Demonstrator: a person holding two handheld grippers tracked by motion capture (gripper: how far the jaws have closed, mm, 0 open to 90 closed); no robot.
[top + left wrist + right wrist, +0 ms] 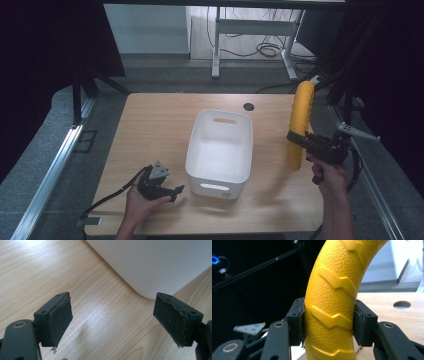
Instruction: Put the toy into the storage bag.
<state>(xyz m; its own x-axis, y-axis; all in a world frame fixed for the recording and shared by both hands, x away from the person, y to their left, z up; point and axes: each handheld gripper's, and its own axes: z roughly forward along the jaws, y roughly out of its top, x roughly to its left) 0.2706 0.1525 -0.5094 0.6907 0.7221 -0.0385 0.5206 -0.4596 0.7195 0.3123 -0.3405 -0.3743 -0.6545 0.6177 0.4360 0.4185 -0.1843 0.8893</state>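
Tyre, yellow, clamped across its tread in the right gripper and held on edge above the right side of the desk, clear of the wood. Gripped that way, presumably, so the ring hangs upright and can be swung over the white bin and let down through its open top without catching the rim. Pads pressed hard on both flanks of the tread in the right gripper view, jaws at a narrow setting with the rubber filling the gap. Bin standing in the middle of the desk, just left of the tyre, empty as far as the high view tells, handle slots at its near and far ends.

Left gripper resting low at the near left corner of the bin, jaws spread wide with nothing between them, bare wood under the pads in the left gripper view. Parked there, most likely, to steady the bin if the load knocks it.

Tyre surface pebbled all over, with raised zigzag lugs stepping across the tread; colour a strong, even yellow, no marks or wear to speak of. Curved, narrow band, seen edge-on from above.
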